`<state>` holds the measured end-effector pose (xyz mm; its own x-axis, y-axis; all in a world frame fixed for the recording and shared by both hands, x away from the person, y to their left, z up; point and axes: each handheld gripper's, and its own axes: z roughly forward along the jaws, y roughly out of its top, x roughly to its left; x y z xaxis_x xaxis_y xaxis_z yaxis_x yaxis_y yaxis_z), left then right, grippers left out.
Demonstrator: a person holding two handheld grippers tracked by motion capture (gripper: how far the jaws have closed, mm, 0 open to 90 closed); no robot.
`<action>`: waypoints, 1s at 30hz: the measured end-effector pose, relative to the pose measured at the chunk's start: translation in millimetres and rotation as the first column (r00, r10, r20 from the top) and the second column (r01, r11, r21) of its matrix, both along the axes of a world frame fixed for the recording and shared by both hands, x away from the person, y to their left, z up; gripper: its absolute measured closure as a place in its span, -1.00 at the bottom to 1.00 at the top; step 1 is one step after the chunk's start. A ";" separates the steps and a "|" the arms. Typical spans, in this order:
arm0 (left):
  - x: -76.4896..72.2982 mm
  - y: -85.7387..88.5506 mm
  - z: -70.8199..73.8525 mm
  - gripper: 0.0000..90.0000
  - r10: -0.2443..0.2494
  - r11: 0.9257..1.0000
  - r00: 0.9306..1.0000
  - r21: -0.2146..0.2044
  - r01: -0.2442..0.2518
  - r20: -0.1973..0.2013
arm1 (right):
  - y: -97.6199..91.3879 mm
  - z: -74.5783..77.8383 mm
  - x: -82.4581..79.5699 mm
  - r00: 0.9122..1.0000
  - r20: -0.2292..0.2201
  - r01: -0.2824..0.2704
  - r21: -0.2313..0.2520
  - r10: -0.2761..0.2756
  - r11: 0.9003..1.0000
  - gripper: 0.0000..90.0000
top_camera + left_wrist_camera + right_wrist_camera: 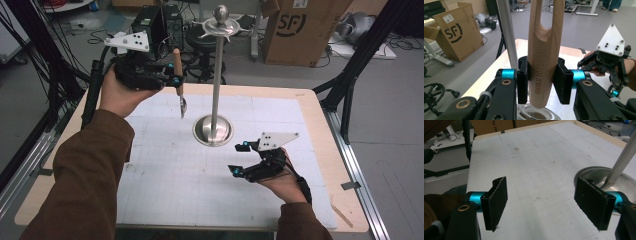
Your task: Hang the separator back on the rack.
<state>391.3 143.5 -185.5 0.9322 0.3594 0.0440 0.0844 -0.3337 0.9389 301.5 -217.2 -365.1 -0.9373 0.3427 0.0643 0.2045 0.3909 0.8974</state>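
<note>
Closest to us in the left gripper view, the wooden handle (543, 62) sits upright between two black pads (561, 83), both pressing its sides; stamped letters run down the wood and a slot opens near its top. We read this as the left gripper (176, 81) pinching a spoon (179, 82): in the high view the handle points up, the metal bowl hangs down, raised above the mat (165, 170), just left of the stand (218, 75). The stand's pole rises from a round steel base (213, 130) and carries a hook ring with a ball on top. The spoon is off the hooks, beside the pole and apart from it. We see the right gripper (239, 159) low over the mat, right of the base, jaws spread with nothing between them; its pads (497, 201) frame bare grid mat. The mat lies on the table (320, 115). A cardboard box (300, 30) stands on the floor behind.
</note>
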 end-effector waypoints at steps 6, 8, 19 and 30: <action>3.8 -7.8 5.9 0.51 0.004 1.000 1.000 0.005 -0.004 -0.005 | -0.3 0.1 0.0 1.000 0.000 -0.001 0.003 0.001 1.000 -0.42; 4.8 -10.9 8.2 0.51 0.007 1.000 1.000 0.015 -0.007 -0.002 | -0.4 0.2 -0.4 1.000 -0.007 0.002 0.004 -0.002 1.000 -0.43; 15.6 -23.1 21.3 0.51 0.028 0.999 1.000 0.036 -0.028 -0.005 | -1.4 -0.7 0.5 1.000 -0.007 0.000 0.009 0.000 1.000 -0.43; 26.2 -31.1 24.1 0.51 0.043 0.998 0.999 0.040 -0.043 -0.009 | -2.8 -1.0 1.3 1.000 -0.011 0.001 0.015 -0.001 1.000 -0.43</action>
